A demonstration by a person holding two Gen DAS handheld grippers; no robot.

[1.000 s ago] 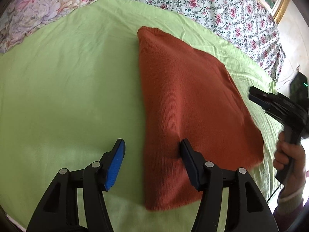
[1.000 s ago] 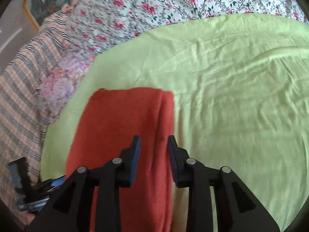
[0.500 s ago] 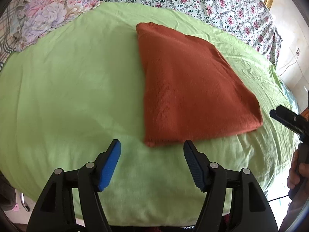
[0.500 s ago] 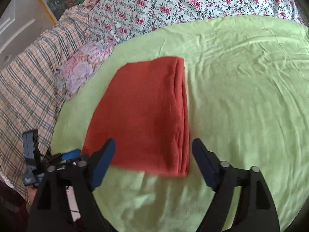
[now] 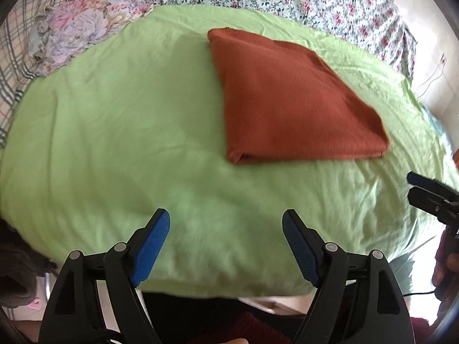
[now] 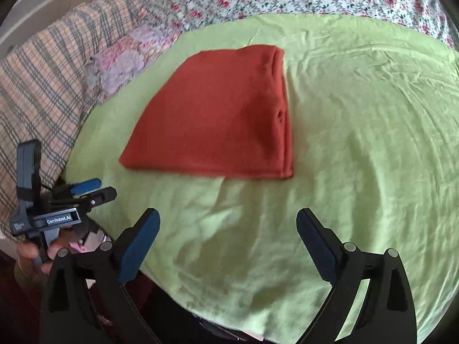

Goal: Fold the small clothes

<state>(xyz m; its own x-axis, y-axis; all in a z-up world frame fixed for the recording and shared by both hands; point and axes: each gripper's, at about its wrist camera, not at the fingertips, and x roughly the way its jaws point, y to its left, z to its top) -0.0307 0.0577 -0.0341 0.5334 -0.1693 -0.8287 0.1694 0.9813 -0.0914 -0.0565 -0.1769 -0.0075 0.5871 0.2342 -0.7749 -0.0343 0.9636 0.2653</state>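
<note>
I am holding the left gripper (image 5: 226,232) and right gripper (image 6: 228,229) spread wide, gripping nothing, near the bed's edge. The rust garment (image 5: 289,97) is lying folded farther in on the green sheet (image 5: 114,132); I judge only gentle edge-squaring remains.

Left gripper (image 5: 226,225) drawn back off the folded rust-red garment (image 5: 289,100), now well ahead of its jaws, no longer between them; right gripper (image 6: 228,223) likewise withdrawn, jaws spread from narrow to wide

Matt rust knit garment (image 5: 289,97), soft wrinkled green cloth sheet (image 5: 129,132), black plastic left tool (image 5: 225,243)
</note>
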